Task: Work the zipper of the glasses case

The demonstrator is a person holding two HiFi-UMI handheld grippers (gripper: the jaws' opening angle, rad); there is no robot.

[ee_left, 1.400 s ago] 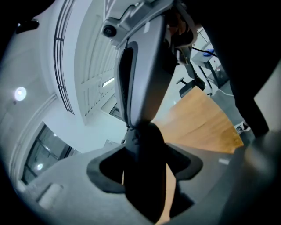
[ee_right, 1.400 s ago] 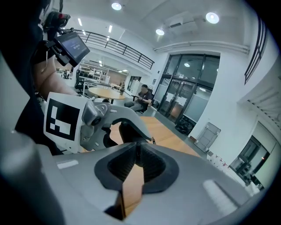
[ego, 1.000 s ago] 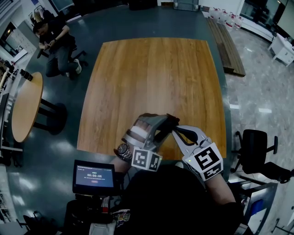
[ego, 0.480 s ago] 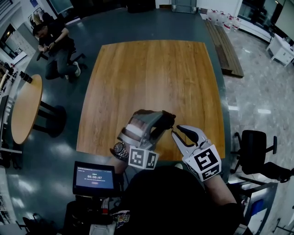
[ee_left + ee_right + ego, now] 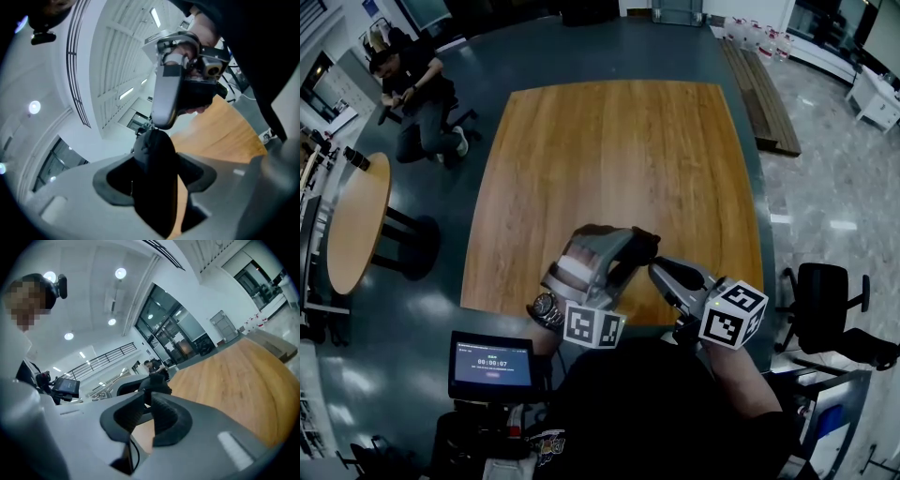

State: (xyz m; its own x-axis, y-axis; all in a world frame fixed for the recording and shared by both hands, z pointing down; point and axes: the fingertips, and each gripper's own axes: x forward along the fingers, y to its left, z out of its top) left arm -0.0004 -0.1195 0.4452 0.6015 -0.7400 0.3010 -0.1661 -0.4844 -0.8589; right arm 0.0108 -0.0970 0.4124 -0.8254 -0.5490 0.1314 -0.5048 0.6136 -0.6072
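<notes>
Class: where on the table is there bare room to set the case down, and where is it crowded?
The table is bare from its far edge and both sides inward. Crowded only over the near edge, around the held case.

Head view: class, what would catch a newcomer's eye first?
The left gripper clamps a dark glasses case above the near part of the wooden table. The right gripper, jaws just closing on nothing visible, reaches its end. A person sits at upper left.

Grey left hand-held gripper (image 5: 637, 246), silver wristwatch (image 5: 548, 306)
</notes>
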